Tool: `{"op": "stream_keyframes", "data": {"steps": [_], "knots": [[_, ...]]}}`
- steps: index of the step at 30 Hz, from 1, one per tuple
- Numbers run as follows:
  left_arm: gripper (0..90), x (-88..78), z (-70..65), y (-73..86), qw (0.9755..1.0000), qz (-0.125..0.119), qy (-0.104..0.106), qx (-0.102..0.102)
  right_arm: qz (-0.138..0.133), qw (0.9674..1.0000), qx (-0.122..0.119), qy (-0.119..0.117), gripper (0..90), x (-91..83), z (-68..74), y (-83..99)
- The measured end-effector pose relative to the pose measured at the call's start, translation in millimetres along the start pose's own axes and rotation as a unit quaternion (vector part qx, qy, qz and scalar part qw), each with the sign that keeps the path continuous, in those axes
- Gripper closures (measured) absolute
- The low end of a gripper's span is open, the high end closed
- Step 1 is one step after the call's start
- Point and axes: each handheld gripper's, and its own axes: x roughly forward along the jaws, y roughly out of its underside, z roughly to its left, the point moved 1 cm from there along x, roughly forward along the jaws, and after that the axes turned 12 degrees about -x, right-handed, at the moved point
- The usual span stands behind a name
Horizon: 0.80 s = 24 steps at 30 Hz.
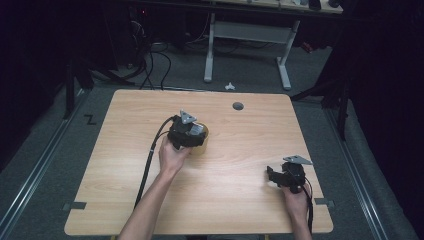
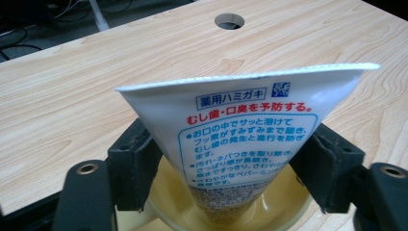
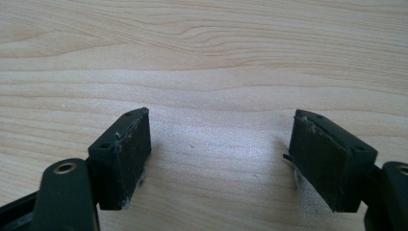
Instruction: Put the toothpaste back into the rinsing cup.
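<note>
Toothpaste tube [image 2: 245, 139] upright in yellow cup [image 2: 231, 214], between left gripper [image 2: 226, 168] jaws

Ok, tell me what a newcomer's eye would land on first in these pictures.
First the white toothpaste tube with blue and red Japanese print, standing cap-down in a yellow cup between the open jaws of the left gripper, in the left gripper view. Next, in the high view, the wooden table lit against a dark room, with the right gripper near its right front corner, jaws open over bare wood.
</note>
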Motion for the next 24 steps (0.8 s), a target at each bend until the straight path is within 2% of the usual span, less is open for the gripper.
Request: {"op": "stream_keyframes", "data": {"steps": [9, 13, 19, 24], "knots": [[25.1, -9.4, 4.5, -2.4, 0.9999, -0.005, 0.010, -0.008, 0.000, 1.0000, 0.000, 0.000, 22.9, 0.0, 0.0, 0.0], [20.4, -13.5, 2.1, -1.8, 0.9999, -0.005, 0.004, 0.008, 0.000, 1.0000, 0.000, 0.000, 22.8, 0.1, 0.0, 0.0], [17.8, -17.9, 3.7, -2.1, 0.9999, -0.005, 0.012, 0.003, 0.000, 1.0000, 0.000, 0.000, 22.9, 0.0, 0.0, 0.0], [16.1, -22.4, 5.4, -1.6, 0.9999, -0.004, 0.011, 0.000, 0.000, 1.0000, 0.000, 0.000, 22.9, 0.0, 0.0, 0.0]]}}
